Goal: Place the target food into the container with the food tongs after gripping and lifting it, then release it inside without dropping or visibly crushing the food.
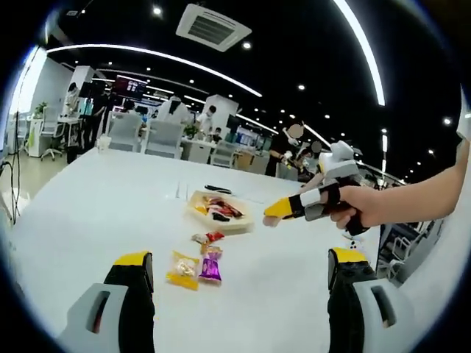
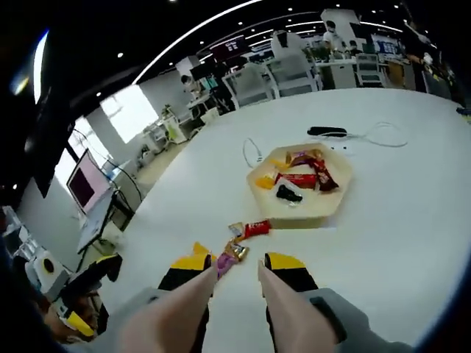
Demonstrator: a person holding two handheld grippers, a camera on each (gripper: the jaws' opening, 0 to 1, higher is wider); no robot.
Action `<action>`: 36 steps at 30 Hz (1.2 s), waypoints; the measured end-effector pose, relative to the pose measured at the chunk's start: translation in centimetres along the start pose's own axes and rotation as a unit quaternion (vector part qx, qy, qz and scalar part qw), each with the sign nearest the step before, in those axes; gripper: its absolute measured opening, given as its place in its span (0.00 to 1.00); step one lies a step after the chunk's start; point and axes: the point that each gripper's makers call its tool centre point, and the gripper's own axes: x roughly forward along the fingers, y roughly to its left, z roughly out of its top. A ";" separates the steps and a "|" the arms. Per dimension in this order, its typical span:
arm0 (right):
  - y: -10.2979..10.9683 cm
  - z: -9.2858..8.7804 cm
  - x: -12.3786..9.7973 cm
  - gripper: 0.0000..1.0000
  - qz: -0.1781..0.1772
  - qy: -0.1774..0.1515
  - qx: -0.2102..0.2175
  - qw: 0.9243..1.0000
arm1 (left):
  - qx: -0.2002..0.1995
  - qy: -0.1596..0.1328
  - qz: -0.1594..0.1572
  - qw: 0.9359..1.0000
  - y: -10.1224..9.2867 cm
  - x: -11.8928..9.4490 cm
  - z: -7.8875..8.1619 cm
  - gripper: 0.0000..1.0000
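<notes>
The right tongs point(image 2: 238, 266) stand released, their yellow-tipped jaws parted just short of the loose snacks on the white worktop point(image 2: 397, 243), probably lining up for a grip. Nearest the tips lies a purple packet point(image 2: 225, 262), touching a small gold sweet point(image 2: 237, 250); a red packet point(image 2: 257, 229) sits beyond it, just beside the rim of the wooden tray point(image 2: 294, 213), the container, which already holds several wrapped snacks. The left tongs point(image 1: 239, 265) hang wide apart, holding nothing, and well back, likely keeping clear. Which packet is the target I cannot tell. A black cabled device point(image 2: 327, 132) lies beyond the tray, out of the way; nothing blocks the short path into it.
</notes>
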 end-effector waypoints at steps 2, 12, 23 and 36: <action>-0.3 -1.0 0.2 0.29 -0.003 0.009 0.008 1.000 | 0.002 0.006 -0.003 1.000 -0.2 0.4 -0.2 0.99; 1.2 -4.1 2.1 0.29 0.003 0.055 0.020 0.998 | 0.001 0.001 0.003 1.000 0.2 0.4 -0.4 0.99; 2.4 -7.4 4.0 0.29 0.016 0.081 0.010 0.997 | -0.019 -0.007 0.017 1.000 1.2 0.1 -0.1 0.99; 2.0 -5.6 5.3 0.29 -0.024 0.072 0.031 0.997 | -0.019 -0.016 0.014 1.000 1.0 -0.6 -0.4 0.99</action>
